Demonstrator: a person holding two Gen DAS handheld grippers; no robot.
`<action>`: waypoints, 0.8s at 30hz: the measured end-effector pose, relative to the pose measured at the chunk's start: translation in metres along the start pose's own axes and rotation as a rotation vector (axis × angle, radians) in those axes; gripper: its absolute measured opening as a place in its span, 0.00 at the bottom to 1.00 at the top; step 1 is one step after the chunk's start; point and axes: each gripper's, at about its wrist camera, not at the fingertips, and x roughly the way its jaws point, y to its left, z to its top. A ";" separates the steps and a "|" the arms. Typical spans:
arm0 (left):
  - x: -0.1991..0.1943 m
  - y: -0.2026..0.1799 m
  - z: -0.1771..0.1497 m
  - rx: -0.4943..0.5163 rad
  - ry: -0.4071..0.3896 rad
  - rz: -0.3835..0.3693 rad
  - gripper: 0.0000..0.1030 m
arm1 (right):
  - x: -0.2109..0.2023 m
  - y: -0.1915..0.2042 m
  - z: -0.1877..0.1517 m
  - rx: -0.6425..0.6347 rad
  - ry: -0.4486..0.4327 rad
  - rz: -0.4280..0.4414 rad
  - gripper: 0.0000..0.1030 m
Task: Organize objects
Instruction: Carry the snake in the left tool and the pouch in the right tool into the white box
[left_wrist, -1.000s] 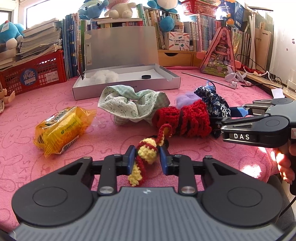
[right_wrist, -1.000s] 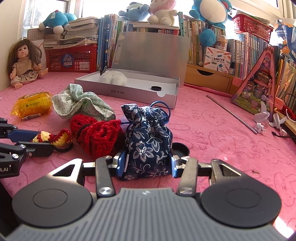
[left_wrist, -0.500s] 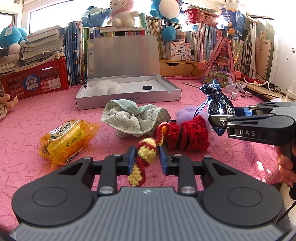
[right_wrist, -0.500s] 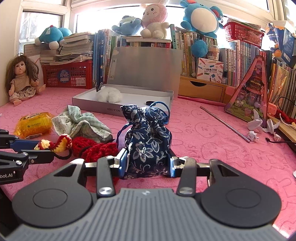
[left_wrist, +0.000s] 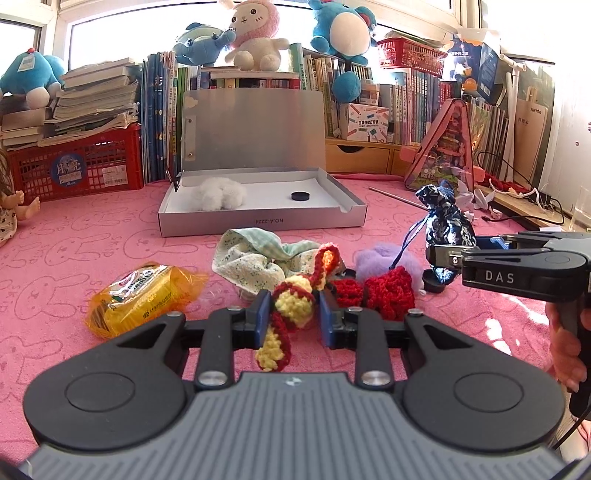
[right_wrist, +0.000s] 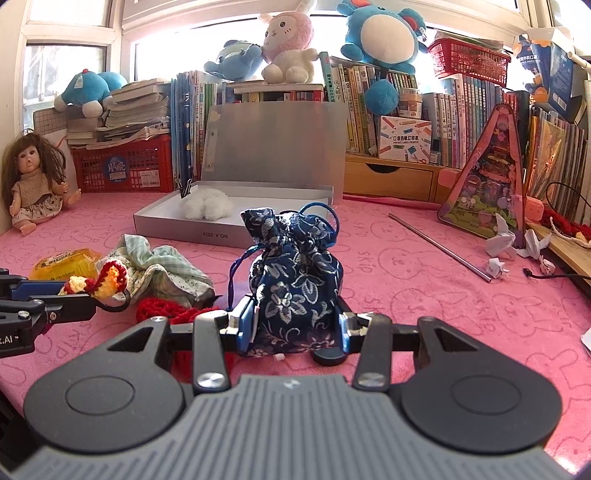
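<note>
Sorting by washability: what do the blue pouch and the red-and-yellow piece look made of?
Blue pouch: apparently woven cotton, matte, printed white flowers, creased folds, cord drawstring. Red-and-yellow piece: crocheted yarn, likely acrylic or wool; chunky, fuzzy loops show.

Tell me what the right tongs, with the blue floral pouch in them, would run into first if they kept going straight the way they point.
Probably the open grey box: it sits straight past the blue floral pouch held in the right tongs, with only bare pink cloth before it. Depth is unclear, so the downward tilt may reach the cloth first.
</note>
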 end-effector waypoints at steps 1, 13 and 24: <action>0.001 0.000 0.002 0.000 -0.003 0.001 0.32 | 0.000 -0.002 0.002 0.008 -0.001 -0.003 0.45; 0.020 0.017 0.034 -0.068 0.008 0.006 0.32 | 0.011 -0.015 0.024 0.084 0.025 0.015 0.45; 0.057 0.044 0.074 -0.083 0.036 0.088 0.32 | 0.040 -0.019 0.053 0.123 0.096 0.036 0.45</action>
